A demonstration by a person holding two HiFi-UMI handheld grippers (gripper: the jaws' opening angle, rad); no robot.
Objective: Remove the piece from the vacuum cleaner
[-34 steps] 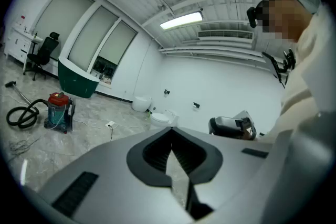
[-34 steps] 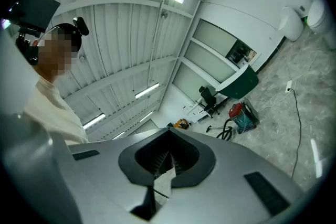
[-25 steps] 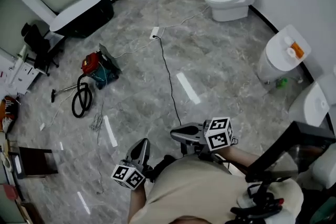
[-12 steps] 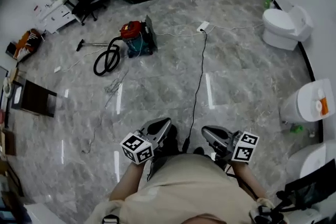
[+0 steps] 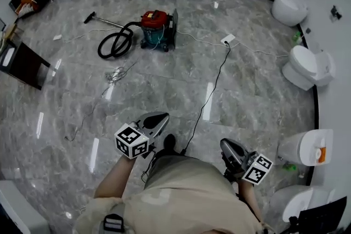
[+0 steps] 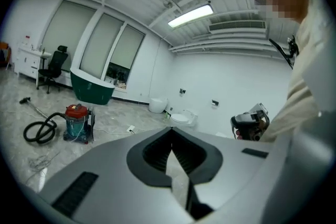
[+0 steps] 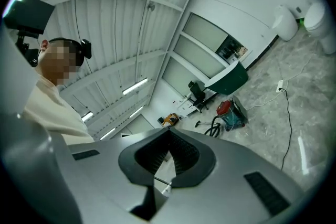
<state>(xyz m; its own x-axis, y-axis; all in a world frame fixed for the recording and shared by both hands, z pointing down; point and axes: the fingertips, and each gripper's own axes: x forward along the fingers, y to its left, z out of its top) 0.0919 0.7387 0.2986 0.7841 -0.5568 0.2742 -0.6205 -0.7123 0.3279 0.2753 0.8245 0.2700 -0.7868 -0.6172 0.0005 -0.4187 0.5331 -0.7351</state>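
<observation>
Marble floor [image 5: 258,96] spreads wide between vacuum cleaner [image 5: 156,27] and wall-side toilets [image 5: 307,67]

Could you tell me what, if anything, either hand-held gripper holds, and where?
Nothing: the left hand-held gripper and the right hand-held gripper are shut, empty.

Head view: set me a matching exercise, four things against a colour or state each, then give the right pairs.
1. vacuum cleaner
2. hose
3. socket block
4. left tool

A. shut, nothing in it
B. black, coiled on the floor
C. white, at the cable's end
D. red lid

Pairs: 1-D, 2-B, 3-C, 4-A
</observation>
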